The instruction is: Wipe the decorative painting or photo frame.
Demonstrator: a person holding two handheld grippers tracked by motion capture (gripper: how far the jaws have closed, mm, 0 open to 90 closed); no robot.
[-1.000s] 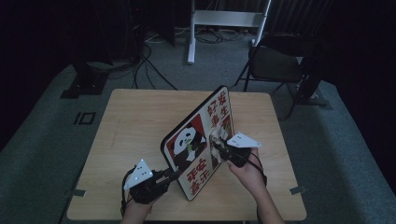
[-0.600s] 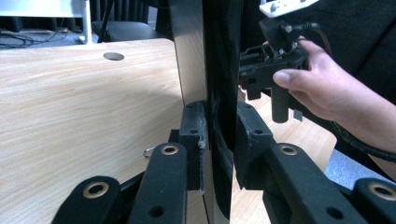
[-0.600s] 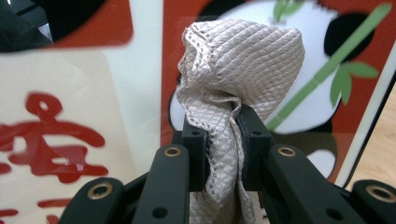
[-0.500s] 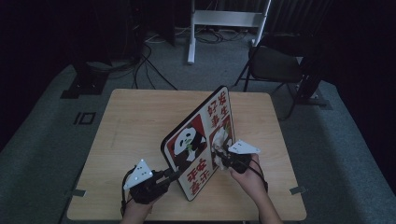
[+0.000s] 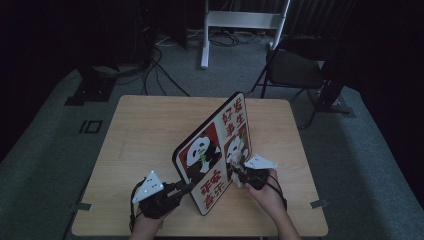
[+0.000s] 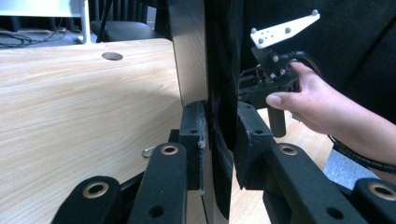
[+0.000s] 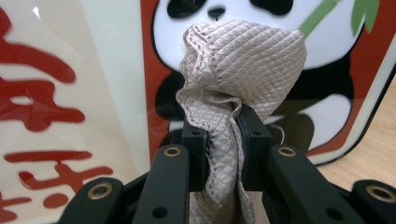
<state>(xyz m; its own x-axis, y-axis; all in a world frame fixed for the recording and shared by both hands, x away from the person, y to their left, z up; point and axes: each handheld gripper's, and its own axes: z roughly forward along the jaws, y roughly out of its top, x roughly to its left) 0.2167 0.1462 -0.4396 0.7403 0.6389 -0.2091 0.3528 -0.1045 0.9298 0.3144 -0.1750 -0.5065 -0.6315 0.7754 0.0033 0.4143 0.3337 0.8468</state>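
Observation:
A flat board (image 5: 216, 150) printed with pandas and red characters stands on edge across the wooden table (image 5: 145, 130), tilted. My left gripper (image 5: 186, 187) is shut on its near lower edge; in the left gripper view my left gripper (image 6: 218, 140) clamps the dark board edge (image 6: 217, 70) between both pads. My right gripper (image 5: 235, 170) is shut on a beige quilted cloth (image 5: 234, 161), pressed against the printed face. Through the right gripper view, the cloth (image 7: 243, 65) bunches up from my right gripper (image 7: 224, 140) and covers part of the panda picture (image 7: 327, 79).
A folding chair (image 5: 295, 70) and a white stand (image 5: 240, 25) sit on the floor beyond the table's far edge. Cables (image 5: 160, 60) lie on the floor at the back left. A small round hole (image 6: 112, 56) is in the tabletop.
My right gripper has slid the cloth down the board's face toward the table. The left gripper and the board have stayed put.

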